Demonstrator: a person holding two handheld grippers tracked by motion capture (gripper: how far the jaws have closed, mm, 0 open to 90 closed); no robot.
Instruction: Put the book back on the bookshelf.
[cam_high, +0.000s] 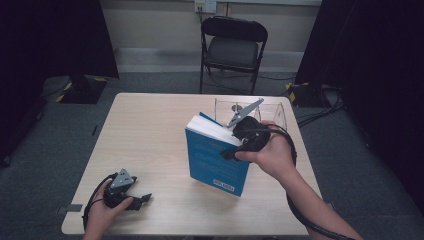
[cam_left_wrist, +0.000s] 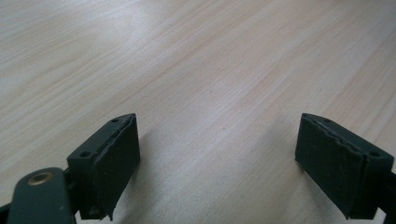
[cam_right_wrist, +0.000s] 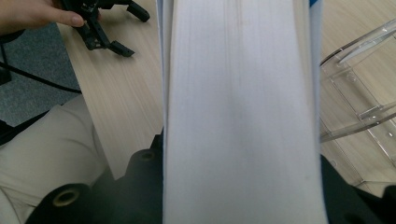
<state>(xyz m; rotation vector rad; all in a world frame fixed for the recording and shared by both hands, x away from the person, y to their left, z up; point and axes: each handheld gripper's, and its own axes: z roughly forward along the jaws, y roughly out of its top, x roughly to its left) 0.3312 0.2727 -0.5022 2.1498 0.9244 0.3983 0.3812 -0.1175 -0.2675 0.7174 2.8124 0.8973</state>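
Observation:
A thick book (cam_high: 215, 160) with a blue cover stands tilted over the middle of the wooden table (cam_high: 150, 130), with its white page edge turned up. My right gripper (cam_high: 231, 145) is shut on its upper end. In the right gripper view the page block (cam_right_wrist: 243, 93) runs up between the two black jaws of that gripper (cam_right_wrist: 243, 196). My left gripper (cam_high: 142, 200) rests on the table near the front left corner. It is open, and bare wood lies between its pads (cam_left_wrist: 116, 158). The right gripper view also shows it far off (cam_right_wrist: 107, 32), with a hand on it.
A clear acrylic stand (cam_high: 250, 107) sits at the table's far right, just behind the book, and appears beside the pages in the right gripper view (cam_right_wrist: 359, 93). A black folding chair (cam_high: 232, 45) stands beyond the far edge. Cables trail from both grippers.

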